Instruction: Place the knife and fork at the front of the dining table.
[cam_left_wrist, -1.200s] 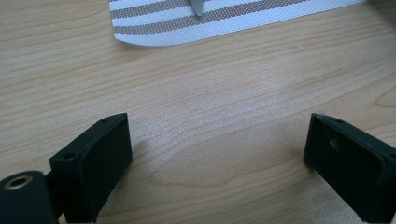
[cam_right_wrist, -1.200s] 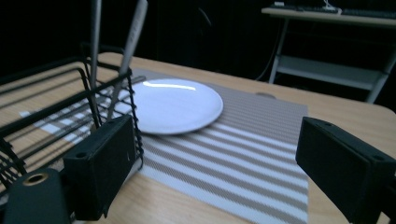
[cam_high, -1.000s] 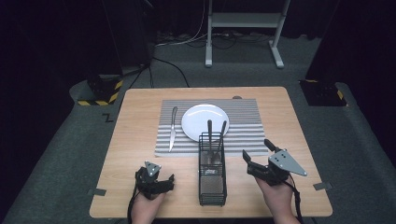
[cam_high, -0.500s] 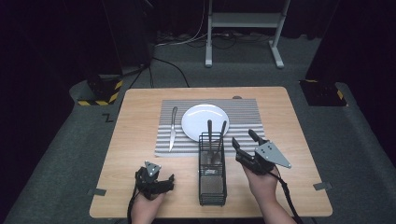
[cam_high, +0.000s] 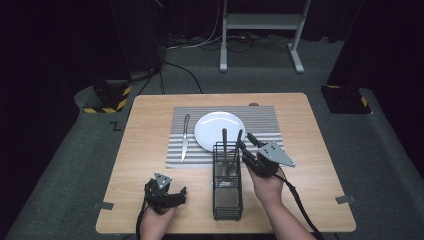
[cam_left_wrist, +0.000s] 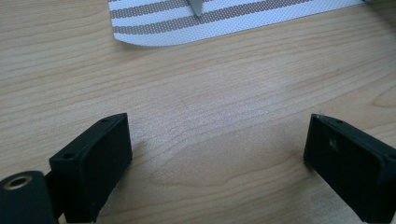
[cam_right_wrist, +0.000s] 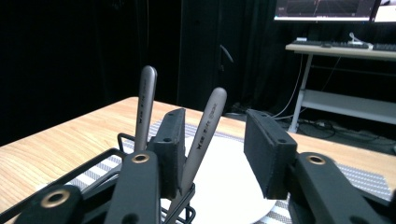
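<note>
Bare pale wooden tabletop (cam_high: 145, 150) is lying open around the left gripper (cam_left_wrist: 219, 154), jaws wide apart; the right gripper (cam_right_wrist: 212, 140), jaws just closing unclamped, is flanking a grey-handled utensil (cam_right_wrist: 205, 130) standing in the black wire caddy (cam_high: 227, 192)

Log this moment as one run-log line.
right tongs: closing around leaning grey metal utensil handle, not gripping | black wire caddy: two handles inside | left tongs: open over wooden table

High view is looking forward and down over the whole desk (cam_high: 150, 125). Left gripper view is hugging the wood; right is facing the plate (cam_right_wrist: 224, 186) (shared with high).
</note>
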